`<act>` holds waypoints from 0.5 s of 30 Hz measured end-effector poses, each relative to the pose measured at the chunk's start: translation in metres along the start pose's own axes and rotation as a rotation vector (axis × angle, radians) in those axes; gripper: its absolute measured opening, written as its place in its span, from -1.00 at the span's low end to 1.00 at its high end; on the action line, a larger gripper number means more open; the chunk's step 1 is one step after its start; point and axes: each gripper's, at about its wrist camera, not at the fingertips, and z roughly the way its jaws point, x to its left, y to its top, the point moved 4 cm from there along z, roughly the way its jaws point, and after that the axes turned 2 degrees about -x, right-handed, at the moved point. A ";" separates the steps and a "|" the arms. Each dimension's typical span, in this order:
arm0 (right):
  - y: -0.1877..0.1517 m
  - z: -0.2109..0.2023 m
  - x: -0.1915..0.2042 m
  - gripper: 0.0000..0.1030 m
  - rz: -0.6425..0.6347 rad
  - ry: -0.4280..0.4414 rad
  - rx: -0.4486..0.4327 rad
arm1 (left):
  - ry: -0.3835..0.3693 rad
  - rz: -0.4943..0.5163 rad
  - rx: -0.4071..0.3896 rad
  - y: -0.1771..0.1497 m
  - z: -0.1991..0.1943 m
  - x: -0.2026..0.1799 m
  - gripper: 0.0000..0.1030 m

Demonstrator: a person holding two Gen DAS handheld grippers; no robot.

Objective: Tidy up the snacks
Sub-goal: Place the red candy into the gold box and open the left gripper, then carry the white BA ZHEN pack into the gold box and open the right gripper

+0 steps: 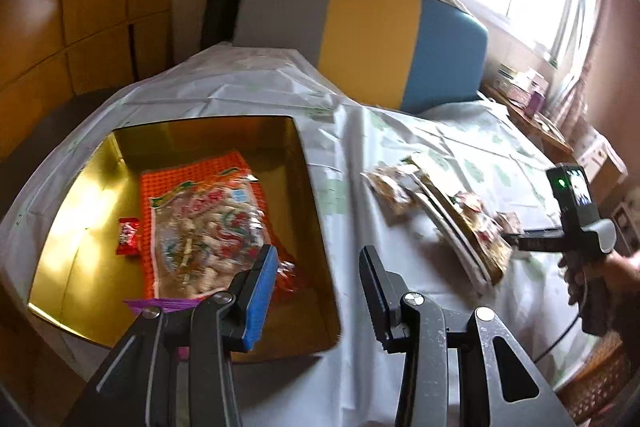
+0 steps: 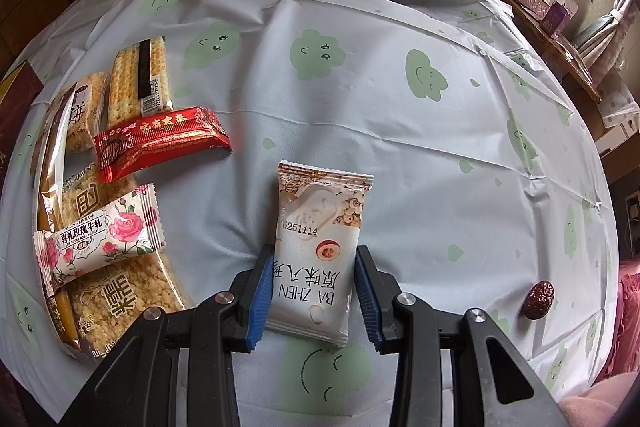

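Note:
My right gripper (image 2: 314, 255) is shut on a white snack packet (image 2: 320, 227) printed "BA ZHEN", holding it over the tablecloth. A pile of snacks lies to its left: a red packet (image 2: 160, 143), a rose-printed nougat packet (image 2: 100, 239), a cracker pack (image 2: 140, 79) and a rice crisp bar (image 2: 120, 299). My left gripper (image 1: 320, 259) hangs open and empty above the near right corner of a gold tin (image 1: 312, 187). In the tin lie a peanut bag (image 1: 200, 227) on an orange packet and a small red candy (image 1: 128, 237).
A red date (image 2: 540, 299) lies alone at the right of the cloth. A grey, yellow and blue chair back (image 1: 372, 39) stands behind the table. A shelf with boxes (image 2: 540, 3) runs under the window. A person's hand (image 1: 612, 275) holds the right gripper unit.

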 end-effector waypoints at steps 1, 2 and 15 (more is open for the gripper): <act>0.000 0.000 0.000 -0.24 0.000 0.000 0.000 | -0.007 0.012 0.002 -0.001 0.000 -0.005 -0.18; 0.000 0.000 0.000 -0.24 0.000 0.000 0.000 | -0.013 0.027 0.004 -0.003 0.000 -0.010 -0.18; 0.001 -0.002 0.002 -0.25 -0.018 -0.011 0.000 | -0.192 0.217 0.090 -0.043 0.016 -0.079 -0.18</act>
